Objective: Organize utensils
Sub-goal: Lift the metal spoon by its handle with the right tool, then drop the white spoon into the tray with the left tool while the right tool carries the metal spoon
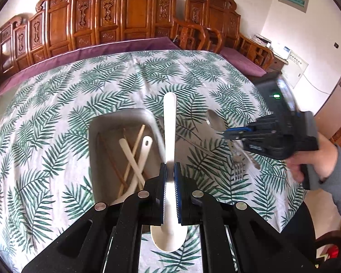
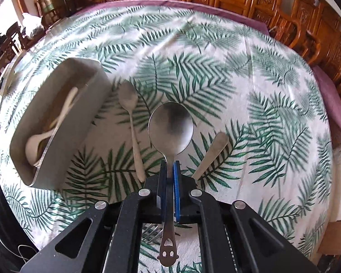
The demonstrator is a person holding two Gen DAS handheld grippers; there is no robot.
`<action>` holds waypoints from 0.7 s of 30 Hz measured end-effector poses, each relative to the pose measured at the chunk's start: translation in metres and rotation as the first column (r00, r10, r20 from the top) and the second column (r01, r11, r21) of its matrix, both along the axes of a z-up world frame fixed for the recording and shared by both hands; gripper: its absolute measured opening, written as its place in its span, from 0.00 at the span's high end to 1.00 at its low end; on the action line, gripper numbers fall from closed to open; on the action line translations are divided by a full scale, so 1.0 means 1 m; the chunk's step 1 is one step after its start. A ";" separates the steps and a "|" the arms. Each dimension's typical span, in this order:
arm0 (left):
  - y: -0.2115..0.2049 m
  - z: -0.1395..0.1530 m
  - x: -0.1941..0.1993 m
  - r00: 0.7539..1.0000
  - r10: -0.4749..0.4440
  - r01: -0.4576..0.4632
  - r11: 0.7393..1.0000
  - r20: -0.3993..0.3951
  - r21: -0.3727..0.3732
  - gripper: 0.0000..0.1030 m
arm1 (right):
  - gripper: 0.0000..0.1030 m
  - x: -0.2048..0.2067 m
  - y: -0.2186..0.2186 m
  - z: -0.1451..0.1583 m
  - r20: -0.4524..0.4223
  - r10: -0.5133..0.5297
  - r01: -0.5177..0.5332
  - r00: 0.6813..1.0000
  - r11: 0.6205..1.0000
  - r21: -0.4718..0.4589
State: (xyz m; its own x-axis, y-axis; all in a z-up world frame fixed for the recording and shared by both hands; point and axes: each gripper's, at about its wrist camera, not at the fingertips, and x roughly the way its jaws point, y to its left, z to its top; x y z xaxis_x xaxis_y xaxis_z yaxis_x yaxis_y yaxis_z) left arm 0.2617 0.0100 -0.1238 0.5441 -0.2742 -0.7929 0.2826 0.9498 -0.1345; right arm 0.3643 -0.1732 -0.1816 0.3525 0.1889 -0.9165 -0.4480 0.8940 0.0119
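My left gripper (image 1: 170,165) is shut on a white plastic spoon (image 1: 169,122), handle pointing forward, bowl under the gripper, held above the table beside the grey tray (image 1: 125,116). The tray holds white spoons (image 1: 134,157) and wooden chopsticks (image 1: 135,145). My right gripper (image 2: 170,162) is shut on a metal spoon (image 2: 170,125) with a smiley-face handle, bowl forward, above the table right of the tray (image 2: 63,141). The right gripper also shows in the left wrist view (image 1: 225,134).
A small metal spoon (image 2: 130,113) and a metal fork (image 2: 212,152) lie on the leaf-print tablecloth (image 2: 261,113). The fork (image 1: 238,168) and a spoon (image 1: 214,119) show in the left view. Carved wooden chairs (image 1: 125,11) ring the table's far side.
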 end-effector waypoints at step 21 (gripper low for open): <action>0.036 -0.020 0.029 0.992 0.119 -0.118 0.993 -0.043 0.015 0.93 | 0.94 -0.040 0.041 0.089 0.125 0.064 -0.084 0.990 0.982 0.170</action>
State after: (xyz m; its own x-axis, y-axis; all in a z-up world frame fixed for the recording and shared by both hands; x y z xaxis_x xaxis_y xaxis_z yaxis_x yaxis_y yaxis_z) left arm 0.2907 0.0464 -0.1434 0.5365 -0.1996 -0.8200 0.1620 0.9779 -0.1321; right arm 0.3242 -0.1324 -0.0929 0.4356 0.3716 -0.8199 -0.5204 0.8471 0.1074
